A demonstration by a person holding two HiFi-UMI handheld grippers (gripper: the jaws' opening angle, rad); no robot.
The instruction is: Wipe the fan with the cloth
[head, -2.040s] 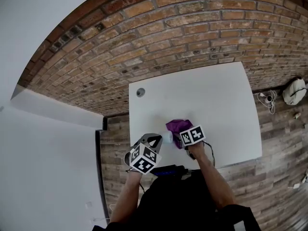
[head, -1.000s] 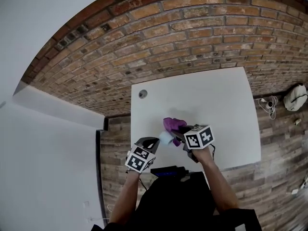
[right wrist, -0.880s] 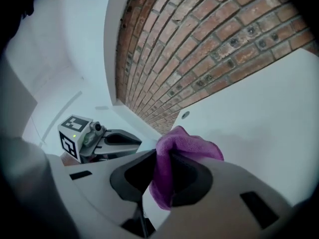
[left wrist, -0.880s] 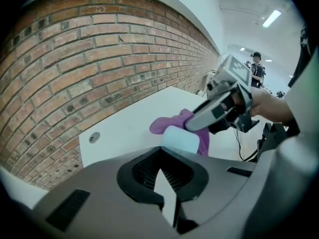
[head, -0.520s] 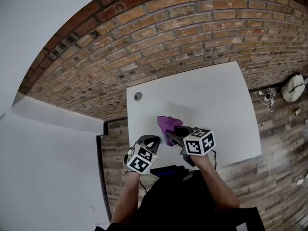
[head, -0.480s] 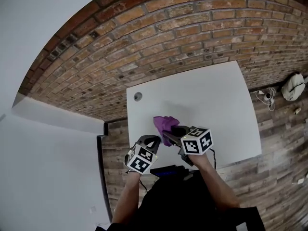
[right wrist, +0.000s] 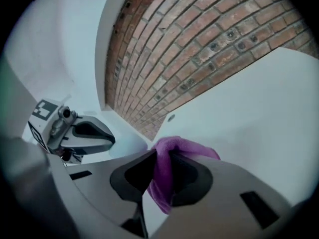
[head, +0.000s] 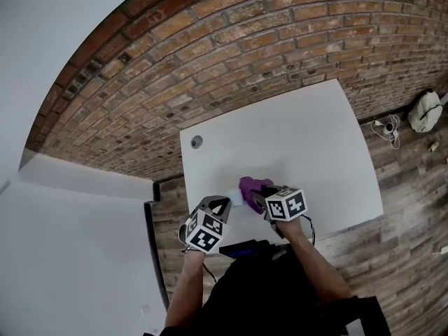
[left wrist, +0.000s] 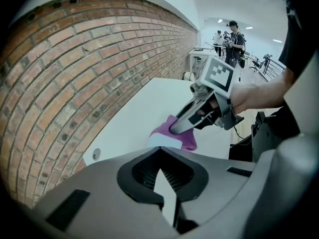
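A small pale fan [head: 236,199] is held over the near left part of the white table [head: 315,145], and my left gripper [head: 221,204] is shut on it. In the left gripper view a thin white part of the fan [left wrist: 165,195] sits between the closed jaws, with its pale head just past the tips. My right gripper [head: 256,197] is shut on a purple cloth [head: 255,185], which lies against the right side of the fan's head. The cloth [right wrist: 185,146] bunches up out of the right gripper's closed jaws [right wrist: 160,156]. The left gripper [right wrist: 84,133] is to the cloth's left.
The table has a round cable hole [head: 197,141] near its far left corner. A dark device [head: 245,248] sits at the near edge by my body. On the brick floor to the right lie a white bag [head: 425,110] and cables [head: 387,128]. People stand far off [left wrist: 234,34].
The right gripper swept the cloth left over the fan, hiding its head, then drew back right and lower; the head shows again. The left gripper kept its place and rolled a little.
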